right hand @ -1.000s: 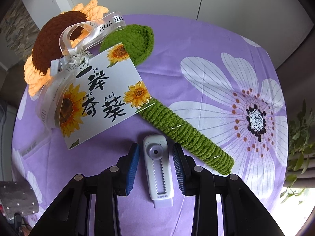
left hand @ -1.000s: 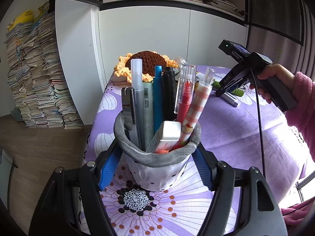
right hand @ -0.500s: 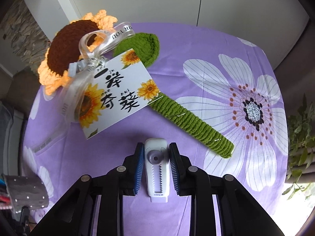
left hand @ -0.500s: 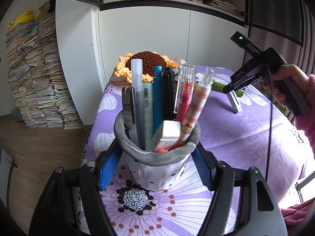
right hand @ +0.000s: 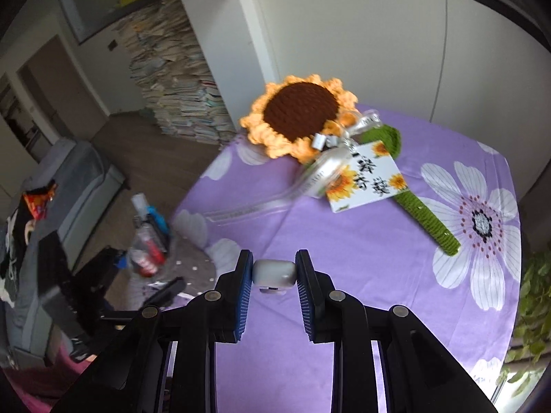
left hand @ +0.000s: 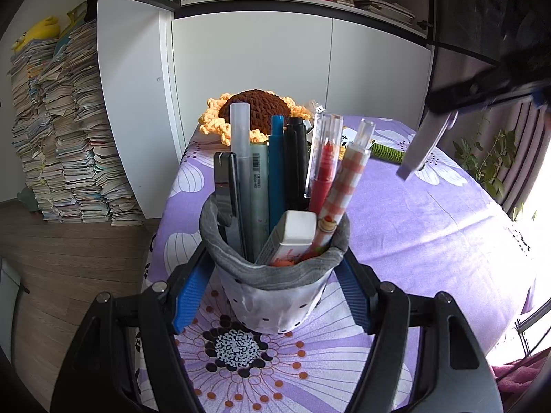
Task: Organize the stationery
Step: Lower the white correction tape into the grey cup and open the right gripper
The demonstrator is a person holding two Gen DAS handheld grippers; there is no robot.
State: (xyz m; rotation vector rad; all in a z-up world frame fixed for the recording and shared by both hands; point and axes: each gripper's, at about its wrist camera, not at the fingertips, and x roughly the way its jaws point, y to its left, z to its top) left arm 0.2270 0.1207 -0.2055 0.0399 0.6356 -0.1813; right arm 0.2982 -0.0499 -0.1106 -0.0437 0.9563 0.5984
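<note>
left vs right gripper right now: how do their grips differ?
Left gripper clamps the wide grey pen holder, which stands on the table; right gripper pinches a narrow white utility knife, lifted clear of the tablecloth. Left jaws stand far apart, right close together. Both are shut on something.

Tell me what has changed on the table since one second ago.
The right claw closed on the white utility knife, which lay flat beside the crochet sunflower, and lifted it off the purple tablecloth. The left claw stays clamped on the grey pen holder.
</note>
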